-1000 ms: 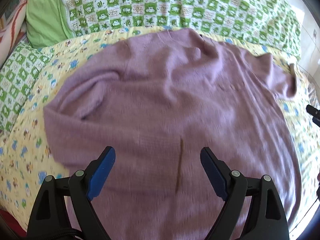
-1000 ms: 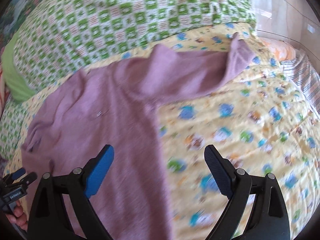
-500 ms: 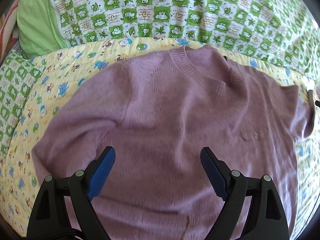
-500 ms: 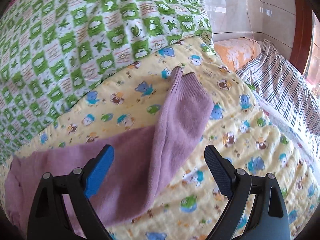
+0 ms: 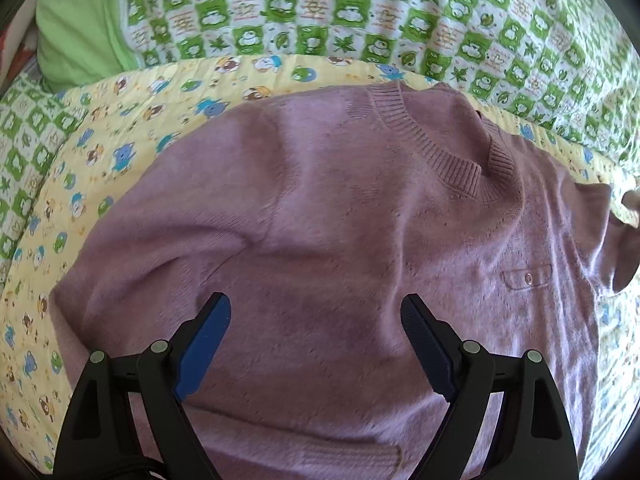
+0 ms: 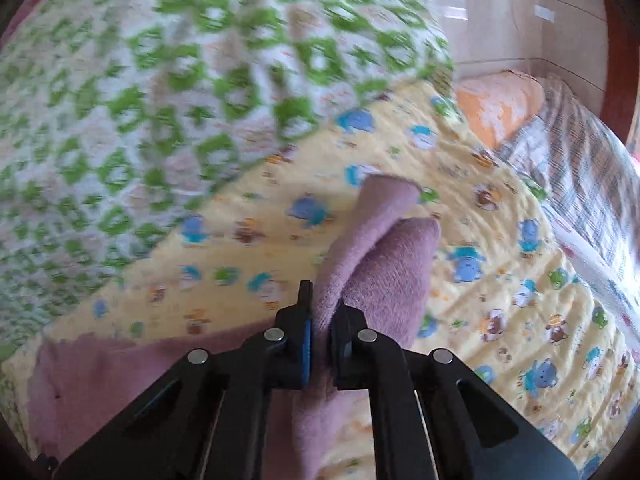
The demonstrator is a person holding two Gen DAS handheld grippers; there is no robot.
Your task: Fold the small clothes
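A mauve knit sweater (image 5: 340,240) lies spread front-up on a yellow cartoon-print quilt (image 5: 80,184), its ribbed collar (image 5: 440,148) toward the far side. My left gripper (image 5: 316,320) is open and empty, hovering over the sweater's chest. My right gripper (image 6: 322,340) is shut on the sweater's right sleeve (image 6: 384,252) near the cuff, with the cuff end sticking up past the fingers. The sleeve's far end also shows at the right edge of the left wrist view (image 5: 616,248).
A green-and-white checked blanket (image 5: 360,16) is bunched along the far side, also in the right wrist view (image 6: 160,80). A lime green pillow (image 5: 76,36) is at far left. An orange cushion (image 6: 500,104) and plaid bedding (image 6: 580,168) lie to the right.
My right gripper has moved in on the sleeve cuff and closed on it. My left gripper has moved forward over the sweater toward the collar, still open.
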